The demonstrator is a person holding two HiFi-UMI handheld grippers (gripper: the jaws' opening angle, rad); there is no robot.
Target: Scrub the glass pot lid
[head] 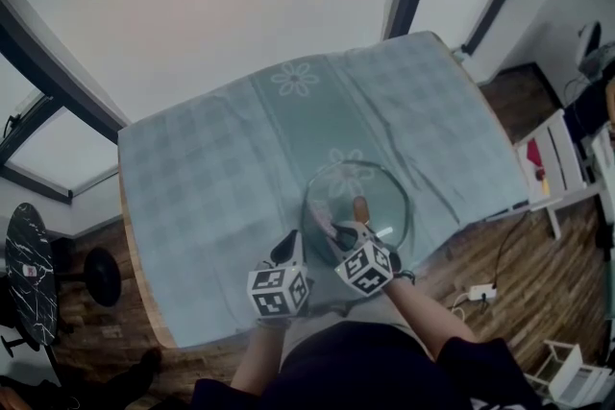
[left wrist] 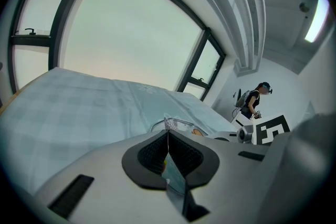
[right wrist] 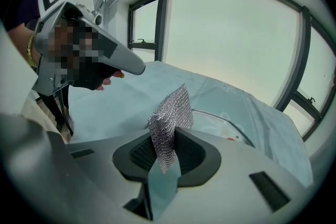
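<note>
The glass pot lid (head: 377, 190) with its wooden knob (head: 360, 207) lies on the teal checked tablecloth (head: 211, 168), near the table's front edge. My left gripper (head: 293, 243) is shut at the lid's left rim (left wrist: 181, 123), where a thin glinting edge shows between its tips (left wrist: 167, 126). My right gripper (head: 338, 230) is over the lid's near side, shut on a silver mesh scrubbing cloth (right wrist: 170, 115) that sticks up out of its jaws. The lid's rim (right wrist: 220, 119) shows just beyond the cloth. The lid's near edge is hidden behind both grippers.
The table's front edge (head: 144, 288) runs close to my body. A black round side table (head: 29, 269) stands on the floor at the left, with white racks (head: 553, 163) and a power strip (head: 478, 293) at the right. A person (left wrist: 253, 102) stands far off by the windows.
</note>
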